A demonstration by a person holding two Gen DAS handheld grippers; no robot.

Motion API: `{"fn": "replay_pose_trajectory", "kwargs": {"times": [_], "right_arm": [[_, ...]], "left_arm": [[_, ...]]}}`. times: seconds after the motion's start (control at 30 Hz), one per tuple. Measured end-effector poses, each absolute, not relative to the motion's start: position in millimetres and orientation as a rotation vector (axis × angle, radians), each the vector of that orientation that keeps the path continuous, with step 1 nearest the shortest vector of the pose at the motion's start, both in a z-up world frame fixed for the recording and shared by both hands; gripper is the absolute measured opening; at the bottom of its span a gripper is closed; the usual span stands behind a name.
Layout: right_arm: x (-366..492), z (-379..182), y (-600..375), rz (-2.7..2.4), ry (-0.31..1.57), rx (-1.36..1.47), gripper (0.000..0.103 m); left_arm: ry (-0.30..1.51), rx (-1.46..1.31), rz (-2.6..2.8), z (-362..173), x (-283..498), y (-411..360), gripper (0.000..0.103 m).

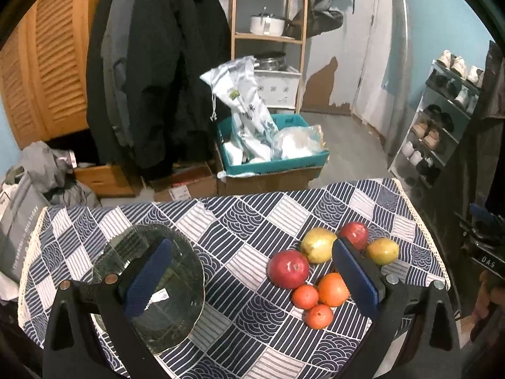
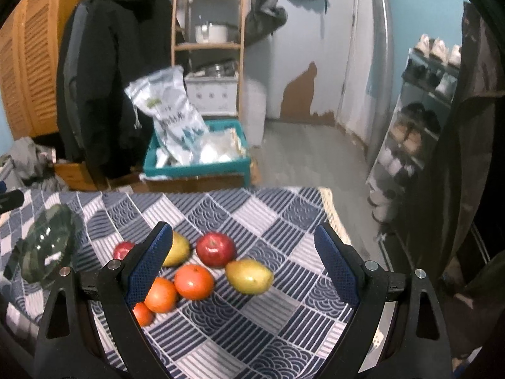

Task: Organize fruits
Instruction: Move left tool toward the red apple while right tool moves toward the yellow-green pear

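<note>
Left gripper [image 1: 252,271] is spread wide and holding nothing, hovering above the table [image 1: 246,218]. Behind my left finger sits the glass bowl [image 1: 157,284], upright, mouth up, with no fruit in it that I can see. Just inside my right finger lies the fruit cluster: the near apple [image 1: 288,269], the big orange [image 1: 333,289], two small oranges [image 1: 305,296] in front of it, a yellow-green pear [image 1: 318,245] behind, and beyond the finger a second apple [image 1: 354,235] and a second pear [image 1: 383,250].

Right gripper [image 2: 243,268] is equally wide open, equally empty, poised over the same pile (this view is a little blurred). Between its fingers I have an apple [image 2: 216,249], an orange [image 2: 193,281] and a pear [image 2: 249,276]; the other fruit hugs or hides behind its left finger.

My read: nothing is moved yet, so this is the approach to a first pick, fruit into bowl. The pear between the right fingers looks the easy one, standing a little clear of the rest. Its long axis runs across the gap, left to right and slightly down, narrower end toward the right finger, I think. So the next move wants that gripper lowered and turned to close across the pear's short width, not end to end, without nudging the orange beside it.
</note>
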State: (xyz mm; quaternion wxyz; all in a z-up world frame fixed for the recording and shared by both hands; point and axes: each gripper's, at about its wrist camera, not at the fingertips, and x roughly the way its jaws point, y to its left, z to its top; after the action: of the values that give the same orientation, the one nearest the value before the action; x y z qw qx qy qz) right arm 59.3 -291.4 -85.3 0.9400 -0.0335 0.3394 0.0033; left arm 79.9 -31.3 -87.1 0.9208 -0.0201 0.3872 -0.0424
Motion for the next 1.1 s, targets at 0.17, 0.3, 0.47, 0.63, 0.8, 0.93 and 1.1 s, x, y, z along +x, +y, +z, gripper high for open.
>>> {"fn": "replay_pose_trajectory", "kwargs": {"times": [0.17,0.3,0.47,0.63,0.8,0.93,1.1], "right_arm": [[75.4,-107.4,-299.5,0.002,0.765,-0.053,0.09],[88.3,-125.3,-304.6,-0.002,0.825,-0.047,0.09],[103.2,-145.9,-307.7,-0.001,0.893,-0.035,0.09],[120.4,-167.5,-313.2,0.014,0.973,0.005,0.09],[133.1,-190.5,-317.0,0.006,1.04,0.001,0.09],[141.0,-211.3,-321.7,0.001,1.089,0.004,0.09],[148.4,-232.8,-325.5,0.026,1.139,0.03,0.09]], "left_arm": [[0.837,-0.025,-0.097,-104.4,92.2,-39.9,0.102],[0.872,-0.006,-0.115,-117.3,100.4,-50.3,0.102],[0.918,0.016,-0.127,-135.4,116.3,-60.2,0.102],[0.964,0.012,-0.133,-158.5,130.5,-66.1,0.102],[1.016,-0.007,-0.135,-186.4,143.9,-73.7,0.102],[1.059,-0.016,-0.143,-205.9,153.3,-80.7,0.102],[1.102,-0.009,-0.139,-225.1,164.1,-86.3,0.102]]}}
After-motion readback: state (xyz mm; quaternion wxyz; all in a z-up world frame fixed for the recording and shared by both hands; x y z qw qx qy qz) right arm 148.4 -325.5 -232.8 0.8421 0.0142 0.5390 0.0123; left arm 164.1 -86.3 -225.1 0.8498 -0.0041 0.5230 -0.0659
